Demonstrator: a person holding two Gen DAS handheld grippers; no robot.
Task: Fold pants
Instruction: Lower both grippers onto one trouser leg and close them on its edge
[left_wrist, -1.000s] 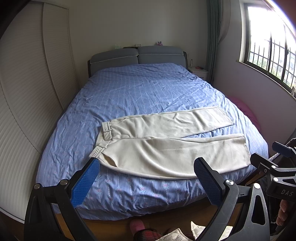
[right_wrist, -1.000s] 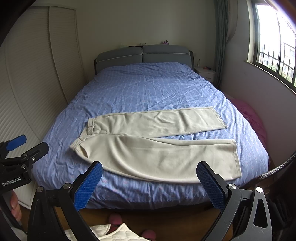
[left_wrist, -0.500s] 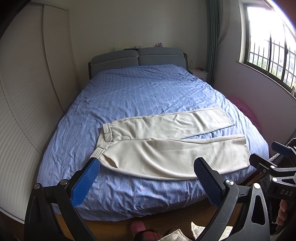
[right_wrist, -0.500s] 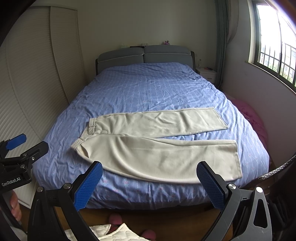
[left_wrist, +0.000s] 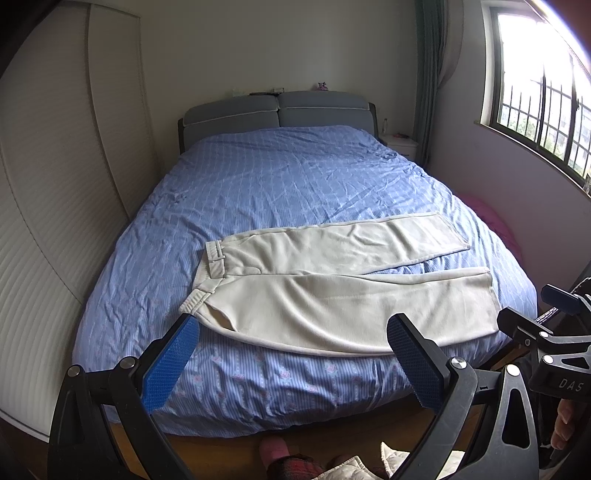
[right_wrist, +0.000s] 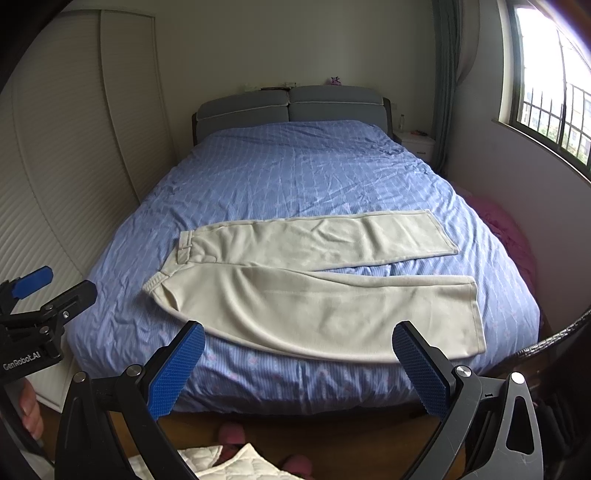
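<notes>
Hovering pre-fold: left gripper (left_wrist: 291, 362) and right gripper (right_wrist: 299, 363) both spread; pants (right_wrist: 314, 280) flat, next pinch a leg.

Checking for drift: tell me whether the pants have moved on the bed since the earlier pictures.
No. The pants lie where they did, waistband and hems at the same spots on the blue bedcover.

Both views shift only slightly: the cream pants (left_wrist: 332, 291) and the bed (left_wrist: 280, 192) sit a touch higher in the right wrist view and lower in the left.
</notes>
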